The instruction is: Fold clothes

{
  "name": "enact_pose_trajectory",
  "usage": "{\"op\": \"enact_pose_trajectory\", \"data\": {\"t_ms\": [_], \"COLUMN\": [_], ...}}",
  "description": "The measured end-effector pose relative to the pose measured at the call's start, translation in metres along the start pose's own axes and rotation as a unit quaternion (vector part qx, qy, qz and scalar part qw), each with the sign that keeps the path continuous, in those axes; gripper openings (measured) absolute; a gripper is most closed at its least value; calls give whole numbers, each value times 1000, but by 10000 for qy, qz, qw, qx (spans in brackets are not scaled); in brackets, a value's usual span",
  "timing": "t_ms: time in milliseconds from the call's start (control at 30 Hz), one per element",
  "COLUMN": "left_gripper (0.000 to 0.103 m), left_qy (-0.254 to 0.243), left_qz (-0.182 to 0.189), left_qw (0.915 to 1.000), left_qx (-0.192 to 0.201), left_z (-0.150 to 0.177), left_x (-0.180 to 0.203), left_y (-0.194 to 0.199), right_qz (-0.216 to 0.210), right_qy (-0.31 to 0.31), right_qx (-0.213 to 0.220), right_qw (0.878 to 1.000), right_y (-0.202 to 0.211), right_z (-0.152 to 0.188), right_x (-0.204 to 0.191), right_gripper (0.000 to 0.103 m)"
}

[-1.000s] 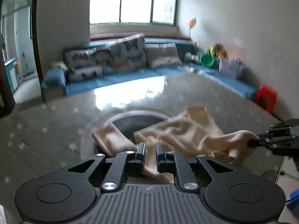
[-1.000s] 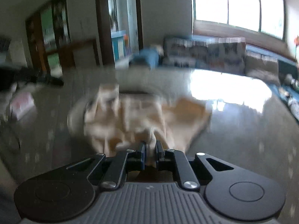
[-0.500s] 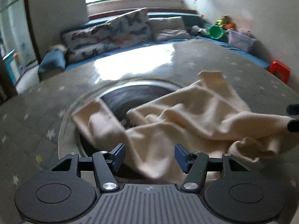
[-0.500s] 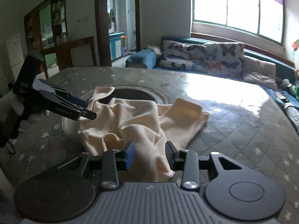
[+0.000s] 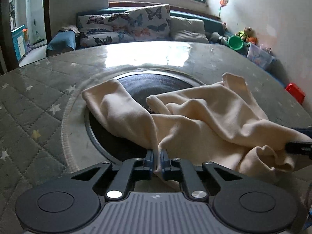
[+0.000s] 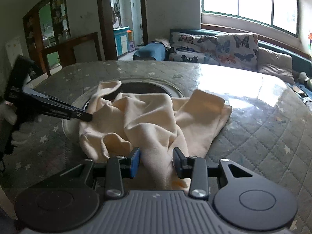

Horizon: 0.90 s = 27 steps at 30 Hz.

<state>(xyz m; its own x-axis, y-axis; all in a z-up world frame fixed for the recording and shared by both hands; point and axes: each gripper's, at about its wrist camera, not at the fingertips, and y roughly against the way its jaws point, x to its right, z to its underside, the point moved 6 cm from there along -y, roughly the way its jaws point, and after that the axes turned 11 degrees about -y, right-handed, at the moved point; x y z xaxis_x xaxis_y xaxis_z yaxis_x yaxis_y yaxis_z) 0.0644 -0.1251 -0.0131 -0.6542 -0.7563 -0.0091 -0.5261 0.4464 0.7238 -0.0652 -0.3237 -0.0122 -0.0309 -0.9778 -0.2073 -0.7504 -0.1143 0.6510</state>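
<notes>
Quilted table (image 5: 35,101): cream garment (image 5: 204,117) pinched by left gripper (image 5: 157,160).

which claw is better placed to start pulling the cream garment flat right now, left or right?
Left. The left claw is already shut on a pinch of the cream garment. The right claw stands open, a fold between its pads but ungripped, so it would have to close first.

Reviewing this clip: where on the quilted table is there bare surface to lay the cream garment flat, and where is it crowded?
Bare quilted table lies right of the cream garment, toward the butterfly cushions. More lies left of the round dark inset, by the star print. The near middle is crowded: bunched cloth over the inset, with both hand-held grippers there.
</notes>
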Motion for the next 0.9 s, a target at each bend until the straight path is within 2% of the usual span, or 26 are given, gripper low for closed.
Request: {"op": "enact_pose_trajectory", "data": {"t_ms": [133,267,367,467,533,633,733,800,833,900], "left_gripper": [7,7,7,14,28,35,41,54,56,75], "left_qy": [49,39,24,-24,-64,-112,-139,-106,-76,-57], "left_qz": [-25,-76,-102,-97,-198,-364,-512,-581,-572,-552], "left_qw": [9999,10000,9997,9984,9981,9978,9975,9977,9981,9985], "left_qx": [114,29,-220,-550,-587,-541,-460,-330,-222,18], "left_z": [13,43,70,93,96,90,78,66,61,47], "left_x": [-1,0,1,-1,-6,-14,-23,-28,-30,-30], "left_y": [31,73,95,103,109,116,122,125,126,127], "right_qz": [-47,-337,-652,-863,-838,-623,-264,-89,11,197], "right_qy": [67,353,407,242,153,55,2,-61,-111,-209], "right_qx": [-135,-424,-722,-803,-656,-275,28,70,56,3], "right_qw": [9999,9979,9944,9927,9942,9977,9996,9999,9999,9996], "right_y": [-1,8,15,20,21,15,-9,-29,-43,-68], "right_z": [7,22,33,29,17,-11,-39,-51,-57,-66], "right_x": [-4,-18,-23,-21,-15,-2,13,23,28,39], "right_gripper": [36,36,36,36,37,37,37,37,37,36]}}
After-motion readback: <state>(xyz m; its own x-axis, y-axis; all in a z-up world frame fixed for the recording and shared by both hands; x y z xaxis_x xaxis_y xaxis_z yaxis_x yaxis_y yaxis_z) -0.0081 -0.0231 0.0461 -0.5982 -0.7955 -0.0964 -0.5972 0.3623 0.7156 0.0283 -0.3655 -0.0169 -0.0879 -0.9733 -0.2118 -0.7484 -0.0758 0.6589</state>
